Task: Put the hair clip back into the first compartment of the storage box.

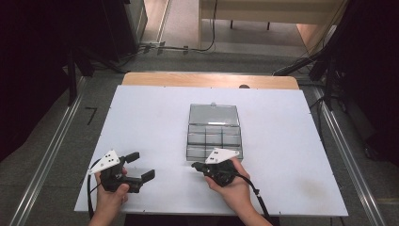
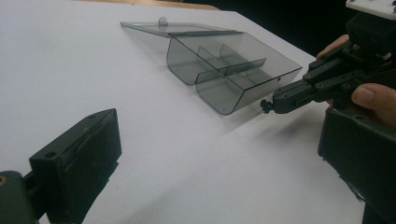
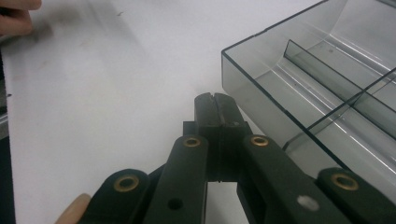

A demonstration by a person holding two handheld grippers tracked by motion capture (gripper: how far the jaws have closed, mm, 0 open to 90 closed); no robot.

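A clear plastic box (image 1: 214, 132) with its lid laid open sits near the middle of the white bench (image 1: 141, 122). The right gripper (image 1: 197, 165) rests just beside the box's near corner, its fingers (image 3: 215, 109) pressed together on nothing. The left gripper (image 1: 141, 165) waits well apart, its fingers (image 2: 79, 161) spread wide.

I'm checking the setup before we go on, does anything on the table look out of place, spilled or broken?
Nothing stands out. The clear compartment box sits square on the white table with its lid folded flat open behind it; its compartments look empty, and nothing is spilled or cracked. Both grippers are clear of it.
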